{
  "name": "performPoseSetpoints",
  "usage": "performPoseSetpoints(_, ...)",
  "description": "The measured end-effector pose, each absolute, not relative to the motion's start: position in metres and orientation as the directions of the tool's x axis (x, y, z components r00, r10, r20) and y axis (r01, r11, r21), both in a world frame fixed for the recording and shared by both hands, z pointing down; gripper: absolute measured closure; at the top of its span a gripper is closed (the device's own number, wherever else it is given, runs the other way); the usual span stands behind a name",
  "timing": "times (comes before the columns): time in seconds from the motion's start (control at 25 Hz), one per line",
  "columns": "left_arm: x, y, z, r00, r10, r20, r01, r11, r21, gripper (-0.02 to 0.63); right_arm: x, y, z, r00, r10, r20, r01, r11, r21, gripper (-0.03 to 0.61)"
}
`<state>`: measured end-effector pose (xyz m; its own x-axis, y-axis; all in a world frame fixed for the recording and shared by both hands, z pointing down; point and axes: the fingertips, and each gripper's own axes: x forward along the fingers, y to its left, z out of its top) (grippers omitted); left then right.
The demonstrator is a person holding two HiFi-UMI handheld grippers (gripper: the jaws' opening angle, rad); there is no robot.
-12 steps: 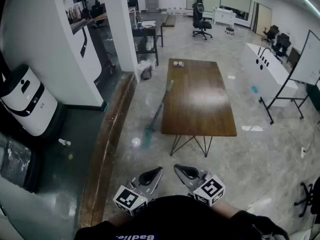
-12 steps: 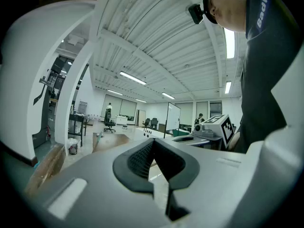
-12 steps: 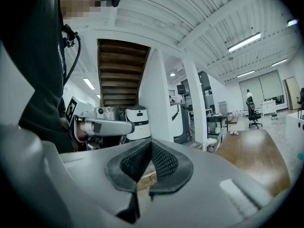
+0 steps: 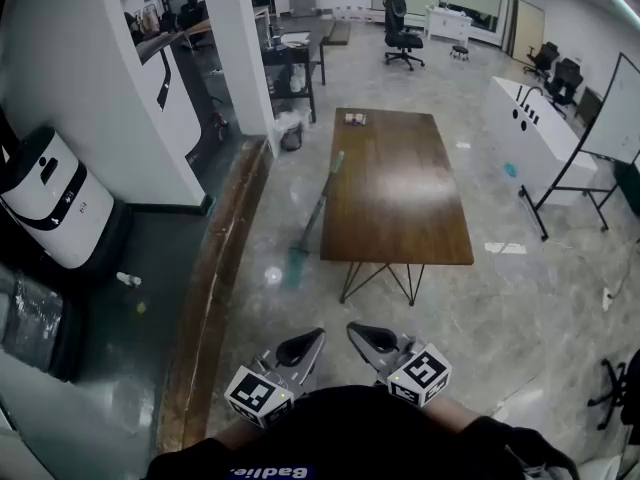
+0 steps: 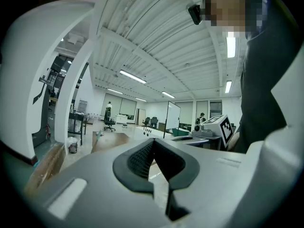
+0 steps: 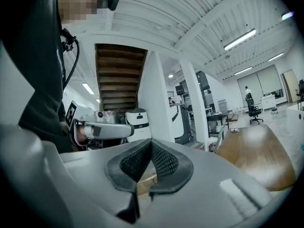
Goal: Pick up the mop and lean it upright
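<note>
We stand well back from the mop point(image 4: 318, 208), which is ahead of us across the polished floor point(image 4: 250, 218). Its greenish head sits on the floor just beside the near left corner of the long wooden tabletop point(image 4: 400, 198), and its handle slants up and away so that its far end seems to rest against the tabletop's left edge. We judge it to be slumped there rather than properly stood up, which is why the task asks us to lift it and lean it upright. The left gripper point(image 4: 312, 340) and the right gripper point(image 4: 358, 334) are held close in front of our body, side by side and level, tips pointing forward toward the mop. This looks like a carrying posture for walking up, not a reach. In the left gripper view the left gripper point(image 5: 153, 144) has its ribbed pads meeting at the tip with nothing between them, and the right gripper view shows the right gripper point(image 6: 151, 144) closed on nothing in the same way (there is no reason to open them this far out). Neither gripper is anywhere near the handle, so we take the task as not yet begun. The next move calls for closing the gap, opening one gripper, and taking the handle partway up, where it stands clear of the tabletop edge.
</note>
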<state>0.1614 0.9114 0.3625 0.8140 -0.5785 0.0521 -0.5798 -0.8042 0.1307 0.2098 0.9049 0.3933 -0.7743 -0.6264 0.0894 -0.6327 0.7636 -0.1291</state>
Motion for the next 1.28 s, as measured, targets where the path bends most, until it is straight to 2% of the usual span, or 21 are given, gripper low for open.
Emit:
performPoseSetpoints(0.32, 0.176, 0.91, 0.369, 0.805, -0.588, 0.076, -0.593, -0.795, 0.127, 0.595, 0.226, 0.901, 0.4, -0.781, -0.618, 0.091, -0.624, 0.766, -0.153, 0.574)
performPoseSetpoints(0.8, 0.207, 0.91, 0.368, 0.714, -0.693, 0.103, -0.7, -0.702, 0.133, 0.595, 0.261, 0.891, 0.418, -0.842, -0.532, 0.093, -0.538, 0.812, -0.227, 0.572)
performPoseSetpoints(1.08, 0.198, 0.89, 0.363, 0.688, -0.72, 0.094, -0.725, -0.675, 0.137, 0.595, 0.254, 0.867, 0.422, -0.848, -0.518, 0.112, -0.529, 0.813, -0.243, 0.549)
performPoseSetpoints(1.28, 0.166, 0.858, 0.37, 0.697, -0.713, 0.075, -0.715, -0.683, 0.149, 0.595, 0.227, 0.835, 0.426, -0.834, -0.535, 0.133, -0.551, 0.801, -0.234, 0.534)
